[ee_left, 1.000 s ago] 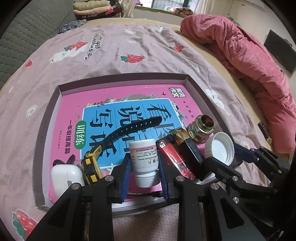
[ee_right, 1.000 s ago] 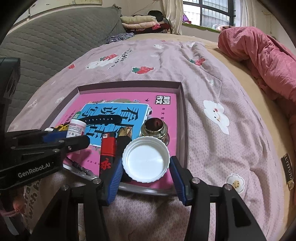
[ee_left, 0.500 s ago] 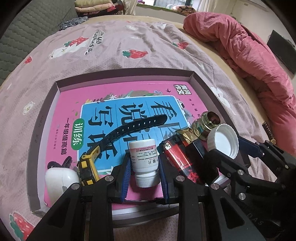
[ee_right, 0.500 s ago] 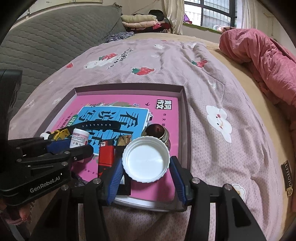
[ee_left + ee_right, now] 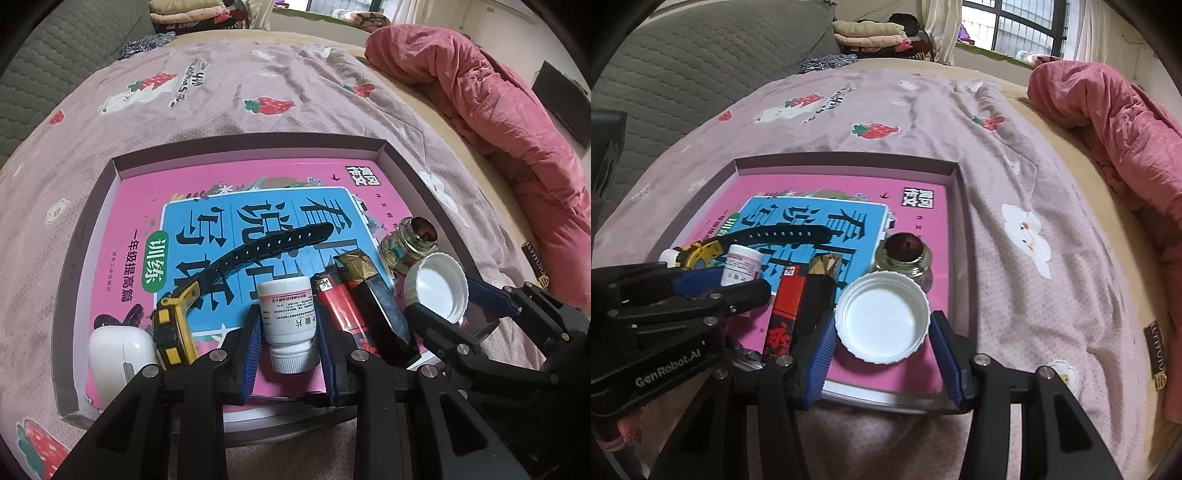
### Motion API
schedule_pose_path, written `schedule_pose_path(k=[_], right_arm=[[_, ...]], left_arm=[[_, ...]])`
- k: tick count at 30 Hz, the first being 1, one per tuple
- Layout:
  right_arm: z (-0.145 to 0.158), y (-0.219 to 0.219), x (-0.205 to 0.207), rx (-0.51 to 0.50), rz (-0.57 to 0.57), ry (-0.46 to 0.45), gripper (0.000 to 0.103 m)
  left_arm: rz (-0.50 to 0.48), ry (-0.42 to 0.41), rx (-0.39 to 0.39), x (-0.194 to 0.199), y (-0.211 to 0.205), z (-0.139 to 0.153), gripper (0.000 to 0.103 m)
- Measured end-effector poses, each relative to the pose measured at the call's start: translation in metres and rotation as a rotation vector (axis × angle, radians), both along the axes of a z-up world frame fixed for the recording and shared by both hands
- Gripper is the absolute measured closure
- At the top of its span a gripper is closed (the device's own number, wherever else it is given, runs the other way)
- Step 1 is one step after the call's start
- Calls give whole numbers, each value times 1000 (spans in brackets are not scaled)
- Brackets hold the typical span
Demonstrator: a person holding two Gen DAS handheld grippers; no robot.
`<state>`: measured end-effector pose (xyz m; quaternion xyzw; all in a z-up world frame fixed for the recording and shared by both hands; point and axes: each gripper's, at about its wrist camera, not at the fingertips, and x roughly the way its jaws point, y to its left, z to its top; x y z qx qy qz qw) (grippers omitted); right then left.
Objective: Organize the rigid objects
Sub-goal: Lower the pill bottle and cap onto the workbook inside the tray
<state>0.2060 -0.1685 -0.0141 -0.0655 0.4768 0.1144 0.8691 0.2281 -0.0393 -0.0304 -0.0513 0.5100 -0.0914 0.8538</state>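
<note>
My left gripper (image 5: pixel 286 325) is shut on a small white pill bottle (image 5: pixel 286 314), cap end toward the camera, over the near edge of a pink book (image 5: pixel 140 199). The book lies in a shallow purple box (image 5: pixel 251 147) on the bed. My right gripper (image 5: pixel 882 325) is shut on a white jar lid (image 5: pixel 882 317), open side up, over the book's near right corner. On the book lie a black-and-yellow watch (image 5: pixel 258 247), a white earbud case (image 5: pixel 118 350), a red lighter (image 5: pixel 340 306), a black box with a gold end (image 5: pixel 373 302) and an open glass jar (image 5: pixel 410 240).
The box sits on a mauve strawberry-print bedsheet (image 5: pixel 221 74). A crumpled pink quilt (image 5: pixel 498 110) lies to the right, and a grey padded headboard (image 5: pixel 683 55) stands at the far left. Folded clothes (image 5: pixel 871 33) are stacked at the back.
Nothing has visibly changed apart from a slight shift of both views. Both grips hold as before.
</note>
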Motion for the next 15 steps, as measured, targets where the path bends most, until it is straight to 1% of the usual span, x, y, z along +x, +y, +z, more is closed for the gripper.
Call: schedule_pose_path(k=[2,6,9,15], right_arm=[[-1,-1,0,19,2,5,52],[-4,-1,1,-26,-15,6,52],[-5,0,1,-7,-4,14,52],[-8,3,1,-9,-5,20,52]], left_arm=[[2,0,0,-1,1,0,74],[4,-1,1,0,0,0,74],[4,-2,3,0,0,0,74],[5,-2,2,0,0,-1,74]])
